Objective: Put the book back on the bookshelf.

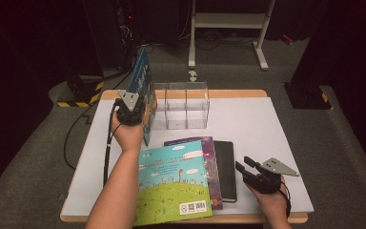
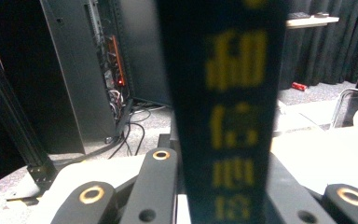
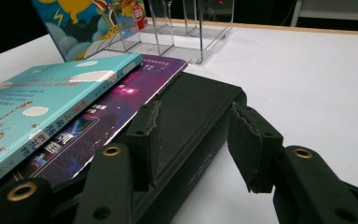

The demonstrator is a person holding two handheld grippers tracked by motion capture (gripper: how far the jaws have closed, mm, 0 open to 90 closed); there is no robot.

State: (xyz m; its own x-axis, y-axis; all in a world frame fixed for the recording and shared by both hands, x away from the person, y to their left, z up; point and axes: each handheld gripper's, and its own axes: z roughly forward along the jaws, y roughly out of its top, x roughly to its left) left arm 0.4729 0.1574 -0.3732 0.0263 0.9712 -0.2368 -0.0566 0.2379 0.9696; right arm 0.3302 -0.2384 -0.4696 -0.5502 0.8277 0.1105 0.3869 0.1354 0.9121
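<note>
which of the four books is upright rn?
The blue picture book, clamped in the left hand-held gripper and standing beside the clear acrylic rack. The green-and-turquoise book, purple book and black book lie flat, overlapped on the table.

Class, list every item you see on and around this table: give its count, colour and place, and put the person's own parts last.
Upright book: 1, blue, held on edge at the table's far left.
Clear divider rack: 1, transparent, far middle of the table.
Picture book: 1, turquoise and green, top of the near stack.
Purple book: 1, under the picture book.
Black notebook: 1, right of the stack.
Table: 1, white top, wooden edge.
White frame: 1, on the floor beyond.
Left hand-held gripper: shut on the upright book.
Right hand-held gripper: beside the black notebook's edge.
</note>
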